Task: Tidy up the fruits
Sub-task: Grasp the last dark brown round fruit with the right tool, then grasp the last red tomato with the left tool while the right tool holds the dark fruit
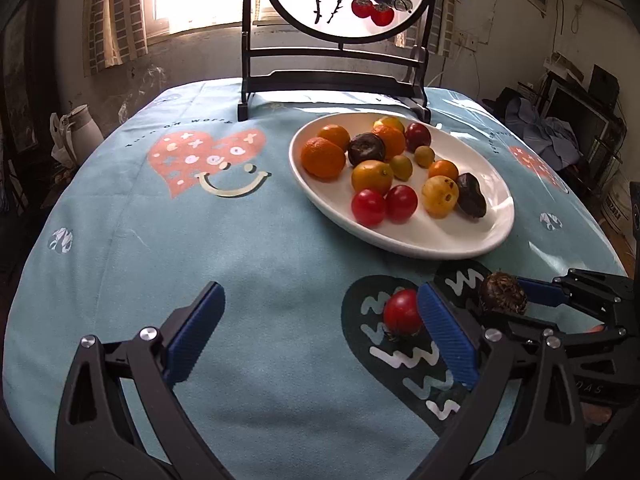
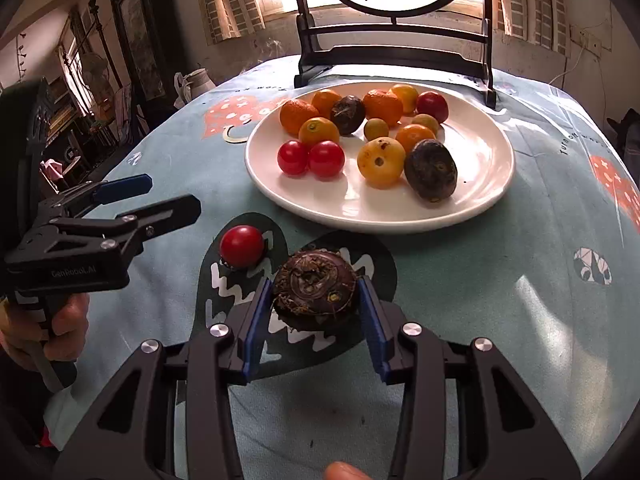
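The right gripper point(image 2: 316, 300) pinched a dark brown water chestnut point(image 2: 315, 287) between its blue pads at the lower centre of its own view. Up and to the left, a red cherry tomato point(image 2: 242, 245) lay on the blue tablecloth point(image 2: 480, 280), just beside the left gripper point(image 1: 320, 328), whose jaws stood spread wide with nothing between them. Higher in frame sat the white plate point(image 2: 480, 184), heaped with oranges, tomatoes and other fruit.
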A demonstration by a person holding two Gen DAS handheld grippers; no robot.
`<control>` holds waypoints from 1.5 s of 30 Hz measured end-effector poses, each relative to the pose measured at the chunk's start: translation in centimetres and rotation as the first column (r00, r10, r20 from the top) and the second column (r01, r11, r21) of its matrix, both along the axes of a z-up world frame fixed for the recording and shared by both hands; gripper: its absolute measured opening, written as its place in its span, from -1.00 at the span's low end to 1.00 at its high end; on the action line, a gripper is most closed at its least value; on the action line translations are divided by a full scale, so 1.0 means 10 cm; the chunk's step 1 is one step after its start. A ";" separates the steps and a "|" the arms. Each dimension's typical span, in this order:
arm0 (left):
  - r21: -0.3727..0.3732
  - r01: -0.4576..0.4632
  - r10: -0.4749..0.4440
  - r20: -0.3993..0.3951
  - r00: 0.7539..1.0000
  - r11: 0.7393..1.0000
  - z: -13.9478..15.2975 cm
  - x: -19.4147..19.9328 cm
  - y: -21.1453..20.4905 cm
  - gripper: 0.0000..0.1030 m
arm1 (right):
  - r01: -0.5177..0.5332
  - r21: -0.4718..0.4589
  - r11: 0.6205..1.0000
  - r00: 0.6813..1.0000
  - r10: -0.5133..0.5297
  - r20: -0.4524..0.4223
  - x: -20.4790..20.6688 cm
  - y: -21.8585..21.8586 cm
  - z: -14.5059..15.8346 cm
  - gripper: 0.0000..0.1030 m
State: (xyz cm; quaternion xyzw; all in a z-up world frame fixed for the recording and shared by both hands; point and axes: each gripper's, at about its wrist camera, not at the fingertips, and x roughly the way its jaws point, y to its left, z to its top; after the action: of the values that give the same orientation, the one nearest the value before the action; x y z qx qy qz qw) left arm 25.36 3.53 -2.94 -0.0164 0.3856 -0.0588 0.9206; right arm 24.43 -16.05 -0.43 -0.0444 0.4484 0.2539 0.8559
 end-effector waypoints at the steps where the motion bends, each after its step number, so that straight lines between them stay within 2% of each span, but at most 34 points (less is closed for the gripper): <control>1: -0.004 0.029 -0.029 -0.011 1.000 1.000 -0.03 0.00 -0.04 0.90 | 0.007 0.007 1.000 1.000 -0.007 -0.003 -0.02 -0.04 0.01 -0.15; 4: 0.035 0.098 -0.097 -0.011 0.995 0.995 -0.09 -0.03 -0.22 0.89 | 0.025 0.024 0.999 1.000 -0.025 -0.009 -0.05 -0.14 0.03 -0.15; 7: 0.092 0.146 -0.147 0.007 0.989 0.985 -0.13 -0.07 -0.37 0.77 | 0.034 0.030 0.999 0.999 -0.034 -0.012 -0.06 -0.19 0.05 -0.15; 9: 0.091 0.175 -0.175 -0.002 0.985 0.980 -0.16 -0.06 -0.43 0.60 | 0.039 0.035 0.999 0.999 -0.038 -0.010 -0.07 -0.21 0.06 -0.15; 11: 0.082 0.195 -0.194 -0.028 0.981 0.977 -0.22 -0.02 -0.47 0.28 | 0.044 0.041 0.998 0.999 -0.044 -0.008 -0.07 -0.23 0.08 -0.15; 13: 0.080 0.202 -0.199 -0.052 0.979 0.976 -0.28 0.03 -0.49 0.10 | 0.049 0.048 0.998 0.999 -0.048 -0.010 -0.06 -0.25 0.09 -0.15; 22: 0.053 0.206 -0.201 -0.088 0.976 0.977 -0.37 0.12 -0.52 -0.35 | 0.050 0.058 0.997 0.999 -0.050 -0.015 -0.06 -0.27 0.10 -0.15; 28: 0.047 0.198 -0.194 -0.085 0.977 0.979 -0.36 0.14 -0.53 -0.43 | 0.052 0.055 0.997 0.999 -0.051 -0.015 -0.06 -0.28 0.11 -0.15; 37: 0.048 0.198 -0.194 -0.068 0.979 0.979 -0.32 0.07 -0.54 -0.44 | 0.043 0.053 0.998 0.999 -0.042 -0.017 -0.08 -0.23 0.08 -0.15; 41: 0.022 0.202 -0.201 -0.043 0.979 0.979 -0.21 -0.01 -0.52 -0.44 | -0.004 0.080 0.997 1.000 0.004 0.002 -0.16 -0.15 0.12 -0.15; 45: 0.014 0.215 -0.216 0.017 0.976 0.976 0.05 -0.04 -0.49 -0.44 | -0.015 0.115 0.993 0.998 0.008 0.063 -0.16 -0.14 0.28 -0.15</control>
State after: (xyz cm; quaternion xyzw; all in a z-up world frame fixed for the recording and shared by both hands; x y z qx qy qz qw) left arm 24.95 -1.39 -2.39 0.0314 0.3771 -0.1562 0.9124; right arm 22.80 -17.43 2.40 -0.0052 0.4057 0.2827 0.8692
